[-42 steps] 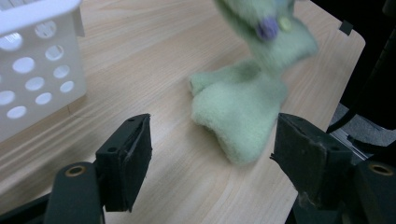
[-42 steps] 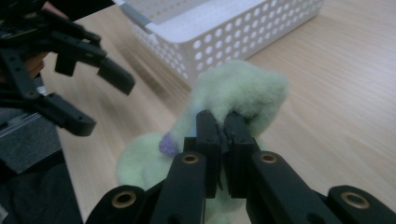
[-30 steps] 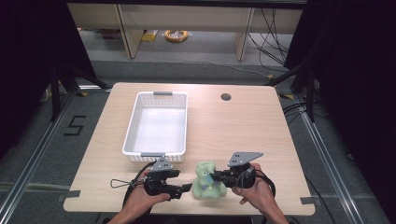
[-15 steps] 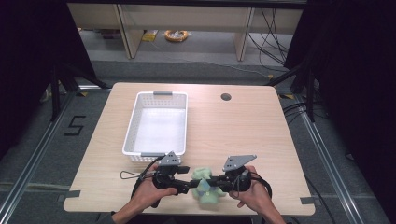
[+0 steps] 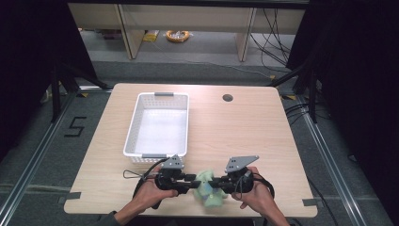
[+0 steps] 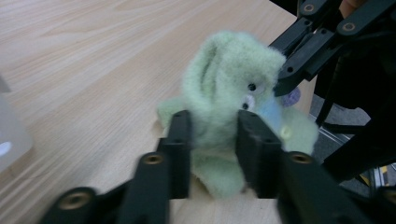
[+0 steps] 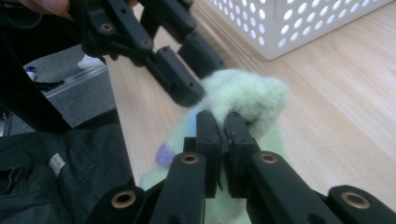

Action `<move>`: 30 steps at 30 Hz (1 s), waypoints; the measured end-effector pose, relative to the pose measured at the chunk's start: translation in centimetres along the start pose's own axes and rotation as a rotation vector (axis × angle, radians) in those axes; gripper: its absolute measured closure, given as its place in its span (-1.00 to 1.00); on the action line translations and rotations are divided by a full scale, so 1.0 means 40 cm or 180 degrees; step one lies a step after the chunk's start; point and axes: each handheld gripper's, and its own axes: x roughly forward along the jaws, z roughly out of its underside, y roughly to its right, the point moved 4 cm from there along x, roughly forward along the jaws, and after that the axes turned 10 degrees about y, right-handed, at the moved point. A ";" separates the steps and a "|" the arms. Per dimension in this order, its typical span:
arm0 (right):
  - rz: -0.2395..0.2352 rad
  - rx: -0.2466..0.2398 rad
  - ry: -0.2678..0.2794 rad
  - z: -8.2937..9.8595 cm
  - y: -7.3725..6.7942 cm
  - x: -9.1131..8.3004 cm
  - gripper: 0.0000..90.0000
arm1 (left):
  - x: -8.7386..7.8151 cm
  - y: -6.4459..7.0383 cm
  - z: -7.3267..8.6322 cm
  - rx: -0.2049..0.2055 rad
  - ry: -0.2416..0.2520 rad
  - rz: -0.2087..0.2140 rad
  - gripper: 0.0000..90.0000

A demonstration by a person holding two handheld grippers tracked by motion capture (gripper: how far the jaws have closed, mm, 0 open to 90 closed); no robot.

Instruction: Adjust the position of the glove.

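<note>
Here's the green plush toy (image 5: 208,189), low in the middle of the high view, near the front edge of the desk (image 5: 244,127), caught between both tools. In the left gripper view its fuzzy head and small dark eyes (image 6: 251,87) sit centre frame, body sagging toward the wood. The right hand-held gripper (image 5: 220,184) comes in from the lower right of that high view, jaws pressed nearly together on a fold of the toy's fluff; the right gripper view shows the green pile bunched between them. The left hand-held gripper (image 5: 192,179) arrives from the lower left, jaws partly spread and straddling the toy's middle, pinching it loosely as far as I can judge.

The step looks like a two-handed lift or handover. To do it well, I'd say one side needs a firm bite deep in the body, not just on loose fur, before the other lets go; pulling apart would only stretch the toy. Keep it low over the desk, so a slip costs nothing.

Up and left of the hands stands the white perforated basket (image 5: 139,125), long side running away from the person. Its floor looks bare, nothing inside. A small round hole (image 5: 227,98) sits in the desk toward the upper right.
</note>
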 end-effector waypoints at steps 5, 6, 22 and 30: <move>0.0068 -0.0007 0.0033 -0.012 0.017 -0.012 0.93 | -0.002 0.018 0.000 -0.0099 0.0044 0.0079 0.96; 0.0068 -0.0007 0.0033 -0.012 0.017 -0.012 0.93 | -0.002 0.018 0.000 -0.0099 0.0044 0.0079 0.97; -0.0128 -0.0225 -0.0303 -0.014 0.074 0.042 0.90 | 0.001 -0.008 -0.006 0.0124 -0.0035 -0.0299 0.32; 0.0127 -0.0173 -0.0381 0.002 0.082 0.047 0.46 | 0.024 -0.025 -0.007 0.0171 -0.0116 -0.0338 0.24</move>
